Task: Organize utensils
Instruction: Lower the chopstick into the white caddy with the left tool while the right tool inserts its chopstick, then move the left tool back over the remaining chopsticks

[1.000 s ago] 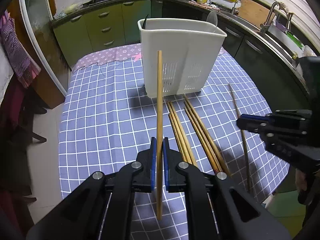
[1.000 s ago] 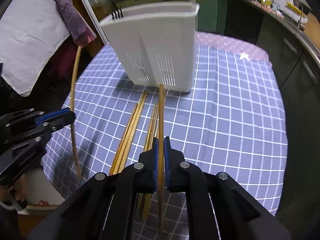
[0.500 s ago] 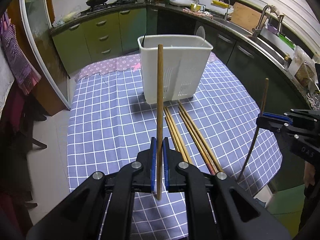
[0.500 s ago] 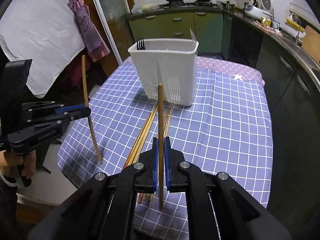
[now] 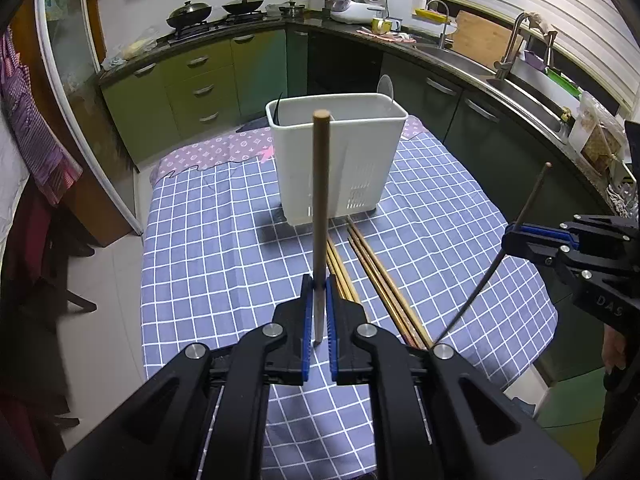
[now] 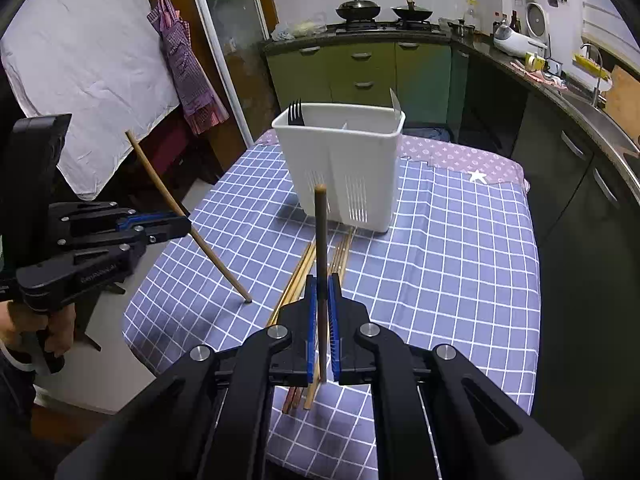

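Already both tools are loaded: the left hand-held gripper [image 5: 319, 312] is pinching one pale wooden chopstick [image 5: 320, 216] low on its shaft, the stick standing up between the blue pads, and the right hand-held gripper [image 6: 321, 320] is pinching a darker chopstick [image 6: 320, 264] the same way. Each stick is clear of the checked cloth on the worktop [image 5: 208, 248], but neither is over the bin yet. The white cutlery bin [image 5: 340, 160] stands toward the far edge of the worktop, and a black fork [image 6: 295, 114] already pokes up from one of its corners, with what looks like a spoon at another, so some sorting seems done. Just in front of the bin, running toward the near edge, several loose chopsticks [image 5: 372, 272] lie side by side on the cloth. By my reading the job is somewhere in the middle: the two held sticks have to be carried over the rim and dropped in, and after that the loose bundle has to be picked up and put away too
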A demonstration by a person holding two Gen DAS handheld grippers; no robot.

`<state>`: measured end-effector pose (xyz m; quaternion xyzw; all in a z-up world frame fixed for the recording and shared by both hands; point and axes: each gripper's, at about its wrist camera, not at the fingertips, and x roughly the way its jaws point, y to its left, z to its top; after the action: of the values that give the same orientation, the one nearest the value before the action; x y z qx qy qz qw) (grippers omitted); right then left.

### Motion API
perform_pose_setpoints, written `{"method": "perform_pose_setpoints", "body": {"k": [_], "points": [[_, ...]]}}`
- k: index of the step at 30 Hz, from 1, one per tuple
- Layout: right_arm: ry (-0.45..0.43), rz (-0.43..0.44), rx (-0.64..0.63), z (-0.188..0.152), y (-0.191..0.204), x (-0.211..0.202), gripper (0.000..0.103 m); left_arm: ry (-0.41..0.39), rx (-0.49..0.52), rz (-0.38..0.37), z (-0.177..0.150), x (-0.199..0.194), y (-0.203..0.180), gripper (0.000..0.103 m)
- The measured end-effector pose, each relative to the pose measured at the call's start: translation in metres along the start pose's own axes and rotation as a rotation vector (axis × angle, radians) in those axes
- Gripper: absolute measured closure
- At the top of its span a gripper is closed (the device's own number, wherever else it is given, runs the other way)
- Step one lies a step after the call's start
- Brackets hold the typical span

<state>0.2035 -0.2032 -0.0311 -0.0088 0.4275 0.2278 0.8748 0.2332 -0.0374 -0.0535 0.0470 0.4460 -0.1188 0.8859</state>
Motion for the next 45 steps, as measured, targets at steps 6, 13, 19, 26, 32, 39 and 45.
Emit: {"method": "perform_pose_setpoints", "body": {"k": [6,13,19,26,32,39,45], "points": [[-0.031,0.011,-0.005,0.015,0.005,-0.006,0.097,-0.007,0.019,-0.003,0.014,-0.002,-0.004,0.097],[-0.088,0.033,-0.019,0.045,0.008,-0.021,0.097,-0.053,0.035,-0.022,0.054,-0.023,-0.010,0.097],[-0.179,0.029,-0.019,0.086,0.003,-0.050,0.097,-0.160,0.032,-0.025,0.104,-0.055,-0.011,0.097],[-0.317,0.007,0.015,0.142,-0.013,-0.086,0.097,-0.289,0.011,0.017,0.152,-0.072,-0.008,0.097],[-0.375,-0.018,0.055,0.187,-0.028,-0.076,0.097,-0.280,-0.006,0.054,0.173,-0.038,-0.005,0.097],[-0.227,-0.051,0.078,0.201,-0.042,0.011,0.096,-0.115,-0.033,0.073,0.164,0.028,0.006,0.096],[-0.158,-0.050,0.079,0.183,-0.048,0.045,0.095,-0.056,-0.033,0.078,0.152,0.044,0.009,0.089]]}}
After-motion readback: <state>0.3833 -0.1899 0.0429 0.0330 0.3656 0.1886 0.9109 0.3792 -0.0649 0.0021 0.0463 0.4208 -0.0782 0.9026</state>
